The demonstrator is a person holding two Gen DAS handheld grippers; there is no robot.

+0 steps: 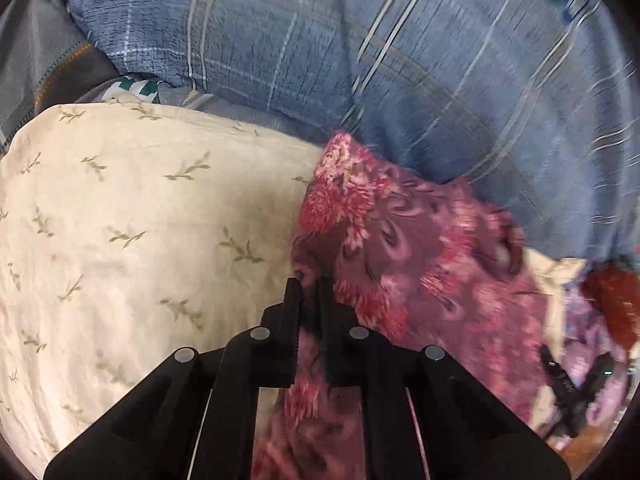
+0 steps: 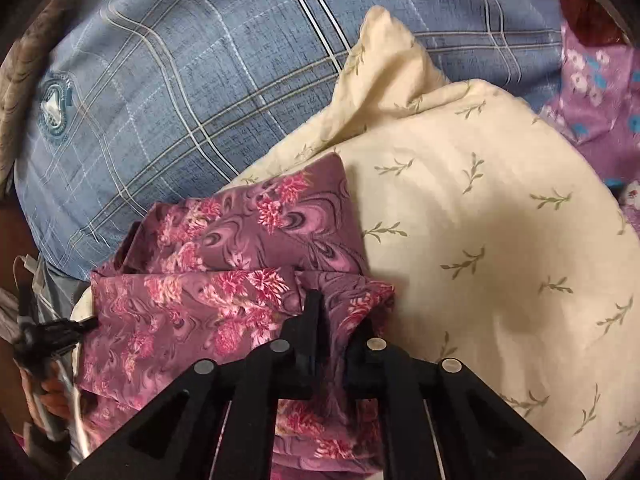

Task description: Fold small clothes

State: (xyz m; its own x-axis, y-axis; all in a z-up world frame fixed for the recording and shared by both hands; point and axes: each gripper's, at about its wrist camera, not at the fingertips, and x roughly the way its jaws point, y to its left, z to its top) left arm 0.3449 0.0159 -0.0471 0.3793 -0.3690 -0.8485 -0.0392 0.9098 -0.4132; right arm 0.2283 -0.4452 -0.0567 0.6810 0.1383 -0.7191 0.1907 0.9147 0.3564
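A purple cloth with pink flowers (image 1: 420, 248) lies partly folded over a cream fabric. In the left wrist view my left gripper (image 1: 310, 288) is shut on the near edge of this cloth, the fabric pinched between its black fingers. In the right wrist view my right gripper (image 2: 338, 316) is shut on another bunched edge of the same purple floral cloth (image 2: 240, 240). The left gripper (image 2: 52, 332) shows small at the left edge of the right wrist view, held by a hand (image 2: 48, 396). The right gripper (image 1: 576, 380) appears blurred at the lower right of the left wrist view.
Under the cloth is a cream fabric with green leaf sprigs (image 1: 120, 220) (image 2: 480, 220). Behind it lies blue plaid fabric (image 1: 400, 60) (image 2: 180, 100). A lilac fabric with blue flowers (image 2: 592, 92) sits at the far right.
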